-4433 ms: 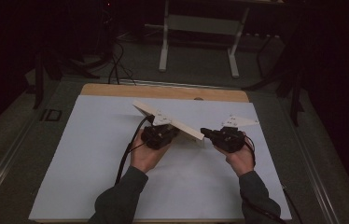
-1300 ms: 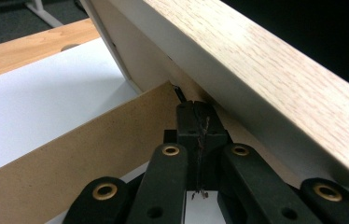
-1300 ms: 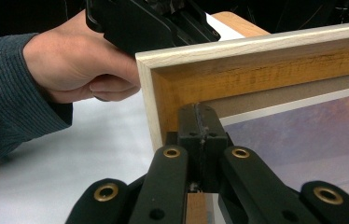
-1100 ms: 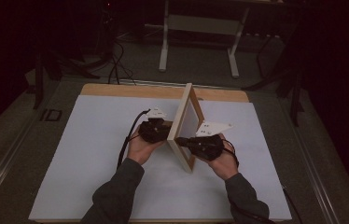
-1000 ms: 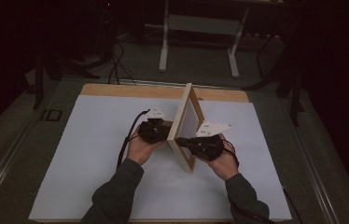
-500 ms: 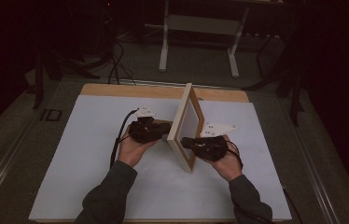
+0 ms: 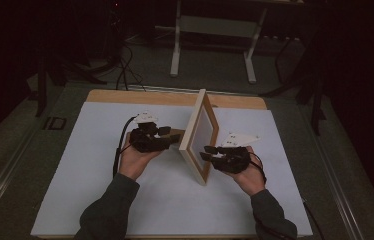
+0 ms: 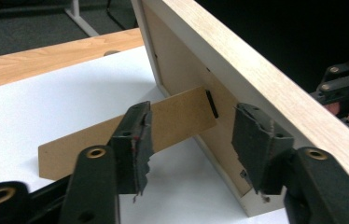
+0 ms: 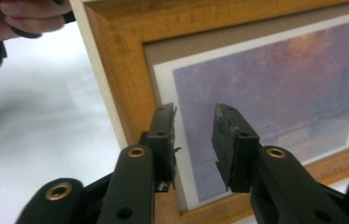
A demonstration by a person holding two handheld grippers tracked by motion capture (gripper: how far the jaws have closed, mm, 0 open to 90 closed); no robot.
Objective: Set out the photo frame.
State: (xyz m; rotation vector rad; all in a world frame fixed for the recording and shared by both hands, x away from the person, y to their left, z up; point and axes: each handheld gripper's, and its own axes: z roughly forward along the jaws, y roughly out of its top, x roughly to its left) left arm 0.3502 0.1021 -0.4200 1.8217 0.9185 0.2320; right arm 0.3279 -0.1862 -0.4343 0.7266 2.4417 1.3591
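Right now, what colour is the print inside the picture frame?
Hazy purple and blue with a warm pinkish glow, bordered in white; the print shows best in the right gripper view.

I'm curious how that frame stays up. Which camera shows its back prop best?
The left gripper view: the cardboard prop slants from the frame back down to the white sheet, between open jaws. The high view shows a brown sliver. The right gripper view faces the frame's picture side.
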